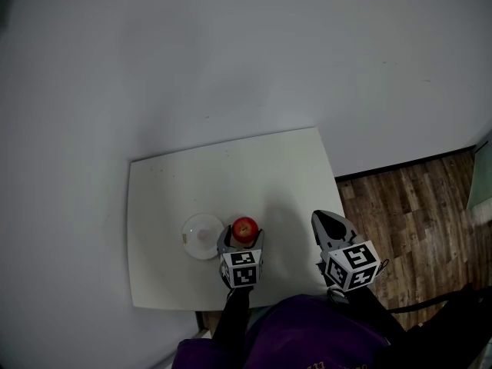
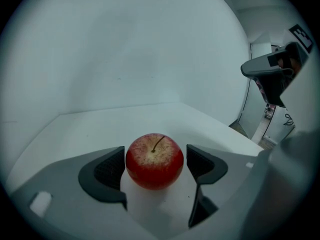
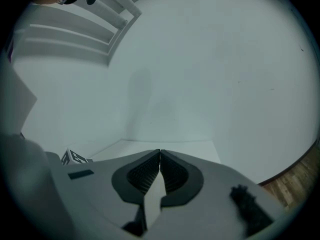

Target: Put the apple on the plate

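A red apple [image 1: 245,227] with a short stem sits between the jaws of my left gripper [image 1: 244,238], just right of the small white plate [image 1: 198,237] on the white table [image 1: 284,167]. In the left gripper view the apple [image 2: 154,161] fills the gap of the left gripper [image 2: 155,166], both dark pads against its sides, low over the tabletop. My right gripper [image 1: 327,223] hovers near the table's right front corner, shut with nothing in it; in its own view the right gripper [image 3: 159,160] shows its pads pressed together.
The plate holds nothing. The table stands against a pale wall; wooden floor [image 1: 419,206] lies to its right. The right gripper [image 2: 272,76] shows at the upper right of the left gripper view. White shelving [image 3: 95,24] is in the right gripper view.
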A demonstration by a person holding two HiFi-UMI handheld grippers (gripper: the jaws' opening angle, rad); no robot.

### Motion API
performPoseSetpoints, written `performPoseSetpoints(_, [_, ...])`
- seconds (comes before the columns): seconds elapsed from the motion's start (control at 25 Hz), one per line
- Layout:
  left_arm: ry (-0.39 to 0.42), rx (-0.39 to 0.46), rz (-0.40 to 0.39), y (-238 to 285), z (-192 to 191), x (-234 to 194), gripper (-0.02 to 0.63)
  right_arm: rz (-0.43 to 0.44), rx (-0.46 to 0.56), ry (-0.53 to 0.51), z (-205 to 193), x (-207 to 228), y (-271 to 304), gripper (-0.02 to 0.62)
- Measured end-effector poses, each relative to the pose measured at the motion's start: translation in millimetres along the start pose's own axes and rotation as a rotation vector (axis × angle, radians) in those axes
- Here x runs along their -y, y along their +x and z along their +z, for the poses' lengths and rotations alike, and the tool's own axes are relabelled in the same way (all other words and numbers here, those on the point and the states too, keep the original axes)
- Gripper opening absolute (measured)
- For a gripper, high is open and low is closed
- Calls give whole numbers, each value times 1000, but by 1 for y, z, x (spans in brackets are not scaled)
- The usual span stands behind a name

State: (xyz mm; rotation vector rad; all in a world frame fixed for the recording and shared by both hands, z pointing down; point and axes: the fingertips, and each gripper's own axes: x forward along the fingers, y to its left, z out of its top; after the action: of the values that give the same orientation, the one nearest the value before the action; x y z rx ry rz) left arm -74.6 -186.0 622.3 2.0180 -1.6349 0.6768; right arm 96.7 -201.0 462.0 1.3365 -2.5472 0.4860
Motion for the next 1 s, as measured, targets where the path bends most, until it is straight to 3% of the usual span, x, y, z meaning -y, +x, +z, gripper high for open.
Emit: performPoseSetpoints(1.0, [14, 29, 1, -2, 4, -1, 370, 4, -1, 7, -4, 1, -2, 11])
